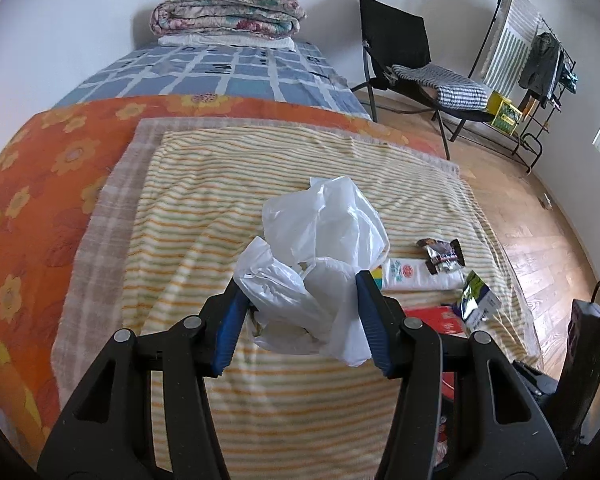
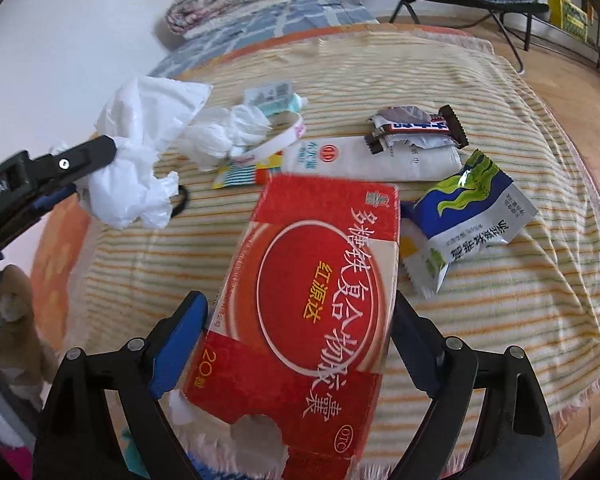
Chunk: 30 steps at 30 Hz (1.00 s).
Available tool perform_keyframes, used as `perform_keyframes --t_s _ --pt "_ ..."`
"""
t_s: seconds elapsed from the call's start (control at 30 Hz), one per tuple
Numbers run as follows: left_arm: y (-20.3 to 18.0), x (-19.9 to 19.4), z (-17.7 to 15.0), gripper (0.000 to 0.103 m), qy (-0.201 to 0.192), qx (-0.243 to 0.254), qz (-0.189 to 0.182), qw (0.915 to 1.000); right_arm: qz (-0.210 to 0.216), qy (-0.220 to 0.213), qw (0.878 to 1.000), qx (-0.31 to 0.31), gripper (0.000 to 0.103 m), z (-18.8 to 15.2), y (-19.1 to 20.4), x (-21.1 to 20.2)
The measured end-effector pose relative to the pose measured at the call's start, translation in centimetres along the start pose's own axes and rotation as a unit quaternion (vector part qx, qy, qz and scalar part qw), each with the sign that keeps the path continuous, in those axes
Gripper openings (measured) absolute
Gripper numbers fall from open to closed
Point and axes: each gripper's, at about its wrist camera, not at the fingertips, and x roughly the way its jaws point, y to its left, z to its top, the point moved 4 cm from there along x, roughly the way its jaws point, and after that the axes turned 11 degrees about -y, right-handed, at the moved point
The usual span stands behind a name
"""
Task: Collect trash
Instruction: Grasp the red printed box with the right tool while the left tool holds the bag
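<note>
The left gripper point(image 1: 300, 300) is pinching a crumpled white plastic bag point(image 1: 320, 240) between its blue pads and is holding it just above the striped yellow and cream blanket point(image 1: 220, 184) that is covering the bed. The right gripper point(image 2: 300, 316) is straddling a flat red cardboard medicine box with white lettering point(image 2: 308, 304); the box is filling the gap from one finger to the other, but whether the pads are actually pressing on it is not clear, the right edge being hidden. More litter is lying on the blanket beyond the box: a blue, green and white snack packet point(image 2: 464, 216) just to its right, a torn brown chocolate wrapper point(image 2: 416, 128) resting on a long white paper packet with a red round mark point(image 2: 364, 160), and a small multicoloured striped scrap point(image 2: 240, 172) beside a white ring-shaped band point(image 2: 276, 142).
</note>
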Motion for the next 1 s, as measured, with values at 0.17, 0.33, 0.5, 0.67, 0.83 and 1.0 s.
perform_keyframes --t_s 0.17,0.33,0.5,0.67,0.83,1.0 --pt "0.6 -1.6 -1.6 0.055 0.002 0.003 0.008 1.0 -0.007 0.018 0.999 -0.029 0.061 -1.1 0.4 -0.2" --pt "1.2 -3.2 -2.9 0.055 0.003 0.003 0.014 0.9999 0.015 0.07 0.997 0.006 0.061 -2.2 -0.5 0.9" --pt "2.0 -4.9 -3.9 0.055 -0.004 -0.007 0.015 0.9999 -0.003 0.071 0.997 -0.014 0.072 -1.2 0.2 0.7" --pt "3.4 -6.4 -4.8 0.055 -0.007 -0.024 0.019 0.9995 -0.032 0.087 0.993 -0.074 0.081 -0.9 2.0 2.4" --pt "4.1 -8.0 -5.9 0.055 -0.009 -0.024 0.023 0.9994 -0.053 0.096 0.99 -0.089 0.083 -0.9 2.7 4.0" --pt "4.2 -9.8 -6.8 0.055 -0.014 -0.019 0.024 0.9994 -0.05 0.087 0.989 -0.108 0.084 -1.0 3.0 4.2"
